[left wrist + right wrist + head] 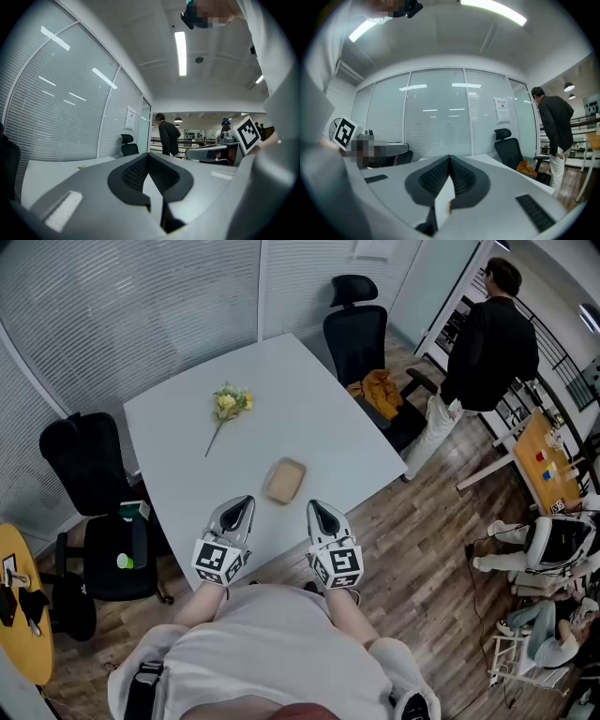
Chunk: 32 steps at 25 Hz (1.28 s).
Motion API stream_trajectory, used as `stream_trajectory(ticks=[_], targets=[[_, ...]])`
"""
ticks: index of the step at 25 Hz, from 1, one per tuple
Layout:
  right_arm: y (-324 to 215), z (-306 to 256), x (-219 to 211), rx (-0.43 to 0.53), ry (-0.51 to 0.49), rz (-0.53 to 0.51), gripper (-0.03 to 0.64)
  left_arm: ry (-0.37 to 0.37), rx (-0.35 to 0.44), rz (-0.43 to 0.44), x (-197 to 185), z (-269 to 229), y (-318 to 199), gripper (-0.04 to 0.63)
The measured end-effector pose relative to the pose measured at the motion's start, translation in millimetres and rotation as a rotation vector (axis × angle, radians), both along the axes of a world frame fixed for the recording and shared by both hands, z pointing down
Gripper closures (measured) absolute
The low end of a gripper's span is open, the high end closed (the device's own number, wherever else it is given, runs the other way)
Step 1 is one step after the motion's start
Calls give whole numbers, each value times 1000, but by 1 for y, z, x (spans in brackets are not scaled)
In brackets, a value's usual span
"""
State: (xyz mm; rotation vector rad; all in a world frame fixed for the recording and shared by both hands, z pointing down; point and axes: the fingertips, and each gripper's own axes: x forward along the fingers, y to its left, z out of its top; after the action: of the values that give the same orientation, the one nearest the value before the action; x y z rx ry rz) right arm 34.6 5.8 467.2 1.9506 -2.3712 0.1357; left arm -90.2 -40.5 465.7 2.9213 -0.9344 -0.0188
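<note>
On left gripper (247, 501), square-marker cube (221, 562)

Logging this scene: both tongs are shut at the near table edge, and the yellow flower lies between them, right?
No. The head view shows a tan square pad between the left tongs and right tongs; the yellow flower lies farther away on the table.

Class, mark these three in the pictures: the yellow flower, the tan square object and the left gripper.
yellow flower (231, 403), head view, on the blooms.
tan square object (285, 480), head view, on its middle.
left gripper (247, 500), head view, where its two jaws meet.
</note>
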Motion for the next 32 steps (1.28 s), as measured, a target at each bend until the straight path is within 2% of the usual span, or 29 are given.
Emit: stream_trajectory(ticks=[10,18,24,32], targets=[[-13,3,-14,-33,35,42,609,11,-19,20,-29,8,-10,586],[-19,11,-17,-55,34,41,609,10,-38,11,-34,16,-13,586],[-29,17,-8,-58,36,-7,609,-17,-53,-11,-20,25,-18,586],[-53,23,28,-64,35,-113,609,-41,-60,-99,23,24,-35,586]])
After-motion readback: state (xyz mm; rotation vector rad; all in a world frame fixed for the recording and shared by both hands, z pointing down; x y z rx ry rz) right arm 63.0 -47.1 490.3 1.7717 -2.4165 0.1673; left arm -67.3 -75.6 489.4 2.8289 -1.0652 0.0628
